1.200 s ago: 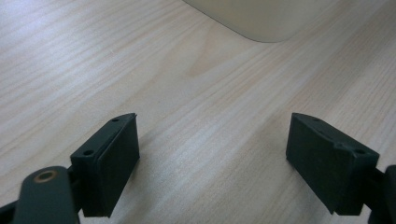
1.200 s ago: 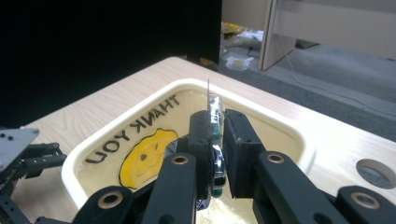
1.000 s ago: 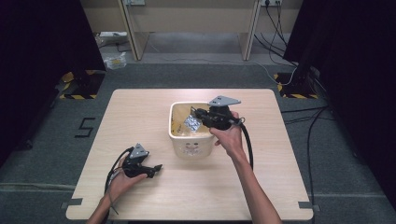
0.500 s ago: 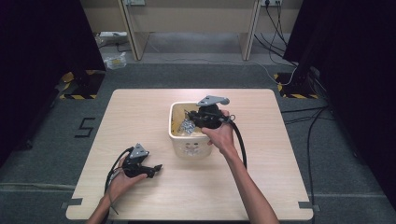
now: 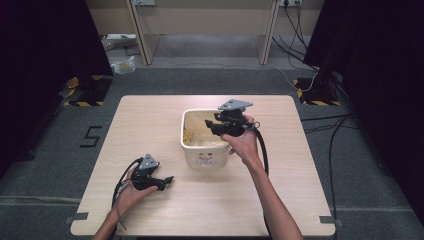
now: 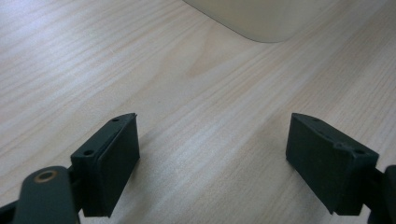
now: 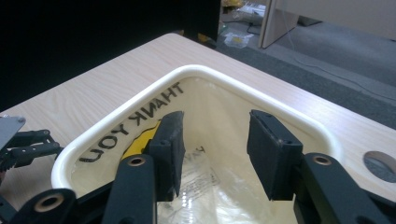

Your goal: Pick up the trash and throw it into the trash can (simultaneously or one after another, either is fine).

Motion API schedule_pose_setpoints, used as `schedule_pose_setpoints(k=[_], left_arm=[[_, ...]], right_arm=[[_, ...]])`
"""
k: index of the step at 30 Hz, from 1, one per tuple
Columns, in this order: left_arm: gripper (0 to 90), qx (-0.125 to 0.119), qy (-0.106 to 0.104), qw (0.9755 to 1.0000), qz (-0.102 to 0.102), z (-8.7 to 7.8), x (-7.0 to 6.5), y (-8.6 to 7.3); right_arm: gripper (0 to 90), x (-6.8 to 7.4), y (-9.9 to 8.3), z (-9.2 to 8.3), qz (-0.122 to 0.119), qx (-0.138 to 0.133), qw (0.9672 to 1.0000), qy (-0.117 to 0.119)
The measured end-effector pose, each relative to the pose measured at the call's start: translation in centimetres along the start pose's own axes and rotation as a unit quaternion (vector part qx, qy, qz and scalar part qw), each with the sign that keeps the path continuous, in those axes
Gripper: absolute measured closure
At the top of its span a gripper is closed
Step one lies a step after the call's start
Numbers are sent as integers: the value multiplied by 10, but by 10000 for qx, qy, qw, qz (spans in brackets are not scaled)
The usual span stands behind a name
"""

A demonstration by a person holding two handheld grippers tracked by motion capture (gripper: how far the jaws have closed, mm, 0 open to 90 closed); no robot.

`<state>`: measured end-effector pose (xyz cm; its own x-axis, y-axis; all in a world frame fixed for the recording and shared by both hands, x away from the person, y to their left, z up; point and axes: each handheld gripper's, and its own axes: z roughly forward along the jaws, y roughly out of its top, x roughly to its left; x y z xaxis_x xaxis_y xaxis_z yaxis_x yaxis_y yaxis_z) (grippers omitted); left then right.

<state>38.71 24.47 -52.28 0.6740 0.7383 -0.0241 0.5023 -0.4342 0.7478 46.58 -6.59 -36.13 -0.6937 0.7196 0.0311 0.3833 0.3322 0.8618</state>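
A cream bin (image 5: 205, 157) lined with a plastic bag printed "THANK YOU" (image 7: 135, 116) stands in the middle of the table. My right gripper (image 5: 211, 125) hovers over the bin's right rim and points into it. Its jaws have just been opening, and in the right gripper view nothing is between the pads (image 7: 170, 149); below the right gripper (image 7: 215, 154) lies only the crinkled liner. My left gripper (image 5: 167, 180) rests in a hand on the table at the front left, open, with bare wood between its fingertips (image 6: 112, 158).
The light wooden table (image 5: 150, 115) has bare wood around the bin. The bin's base (image 6: 261, 18) is just ahead of the left gripper. Behind the table are desk legs (image 5: 142, 35), floor cables (image 5: 300, 75) and dark curtains on both sides.
The right gripper held a crumpled silvery thing over the bin; its jaws now stand apart and that thing is gone from between them. The left gripper has not moved.
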Motion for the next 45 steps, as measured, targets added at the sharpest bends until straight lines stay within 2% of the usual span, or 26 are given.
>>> schedule_pose_setpoints(k=[2, 9, 13, 45], left_arm=[[164, 0, 1, 10000, 1, 0, 0, 0], [164, 0, 1, 10000, 0, 0, 0, 0], [164, 0, 1, 10000, 0, 0, 0, 0], [163, -6, 8, 10000, 8, 0, 0, 0]], right_arm=[[521, -5, -1, -10, 15, -68, 10000, -54], [460, -12, -5, -27, 44, -134, 9995, -290], [433, -15, -8, -34, 53, -155, 9993, -341], [343, -39, -47, -63, 330, -47, 9970, -696]])
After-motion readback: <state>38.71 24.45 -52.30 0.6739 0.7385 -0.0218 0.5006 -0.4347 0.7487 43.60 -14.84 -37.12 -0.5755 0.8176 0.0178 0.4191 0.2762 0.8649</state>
